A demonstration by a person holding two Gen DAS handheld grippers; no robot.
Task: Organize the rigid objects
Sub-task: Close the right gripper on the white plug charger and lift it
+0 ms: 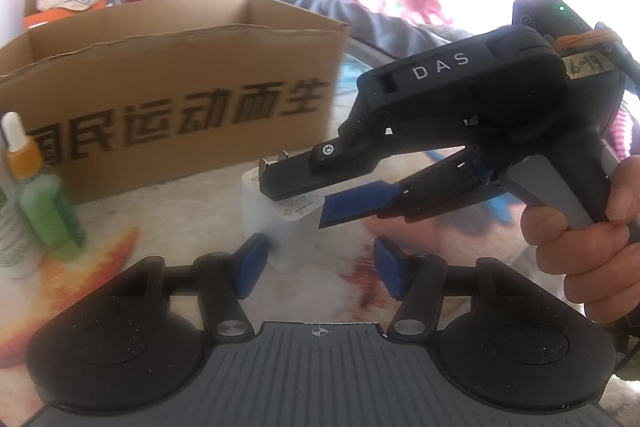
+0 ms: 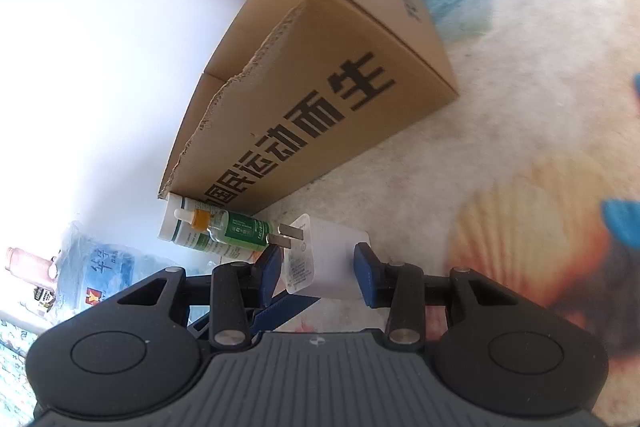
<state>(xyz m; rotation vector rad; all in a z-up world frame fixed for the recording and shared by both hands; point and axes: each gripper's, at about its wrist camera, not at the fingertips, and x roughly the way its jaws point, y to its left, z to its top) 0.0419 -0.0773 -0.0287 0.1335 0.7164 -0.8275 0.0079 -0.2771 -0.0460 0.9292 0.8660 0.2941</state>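
A white charger plug with two metal prongs is low over the patterned mat. My right gripper reaches in from the right and is shut on the plug, one finger above it and one blue pad below. In the right wrist view the plug fills the gap of the right gripper, touching both pads. My left gripper is open just in front of the plug. Its left pad sits close to the plug's lower corner and its right pad stands clear. An open cardboard box stands behind.
An orange dropper bottle, a green bottle and a white tube stand at the box's left end; the bottles also show beside the box. A hand holds the right gripper. Bedding lies behind.
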